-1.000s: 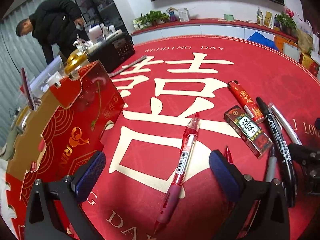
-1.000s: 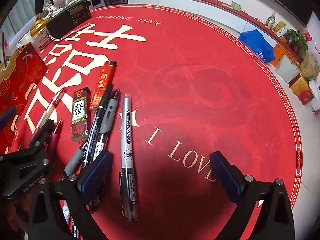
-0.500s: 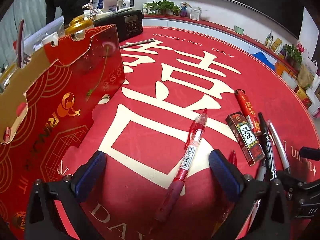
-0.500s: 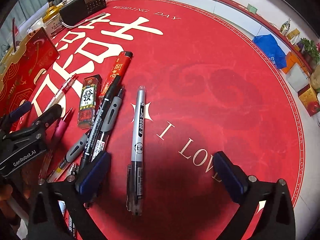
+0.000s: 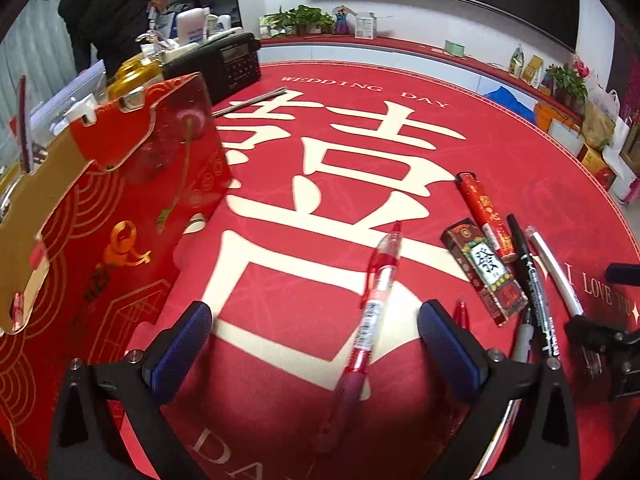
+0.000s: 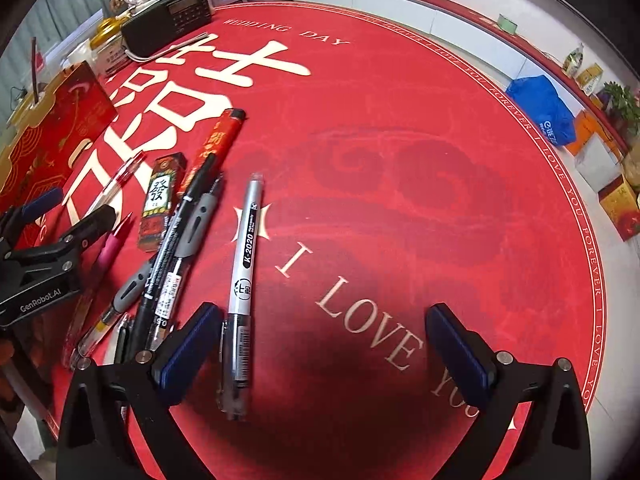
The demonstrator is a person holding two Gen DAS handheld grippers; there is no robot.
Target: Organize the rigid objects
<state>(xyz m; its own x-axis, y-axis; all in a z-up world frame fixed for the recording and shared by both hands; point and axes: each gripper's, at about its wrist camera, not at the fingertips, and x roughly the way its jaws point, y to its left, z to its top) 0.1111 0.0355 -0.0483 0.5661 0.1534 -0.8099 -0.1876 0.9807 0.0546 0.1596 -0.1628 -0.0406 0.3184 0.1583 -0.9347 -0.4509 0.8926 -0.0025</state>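
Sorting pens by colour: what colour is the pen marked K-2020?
Silver-grey barrel, clear dark cap end: the K-2020 pen, clearest in the right wrist view.

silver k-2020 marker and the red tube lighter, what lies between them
In the right wrist view, two black pens with grey grips lie side by side between the silver K-2020 marker and the red tube lighter.

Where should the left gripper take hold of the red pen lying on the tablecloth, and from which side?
Grip the red pen at its labelled mid-barrel, coming down from above with the left gripper straddling it. It lies flat and alone on the tablecloth, already between the open fingers, with its barrel running roughly along the gripper's view, so the pads close across the width.
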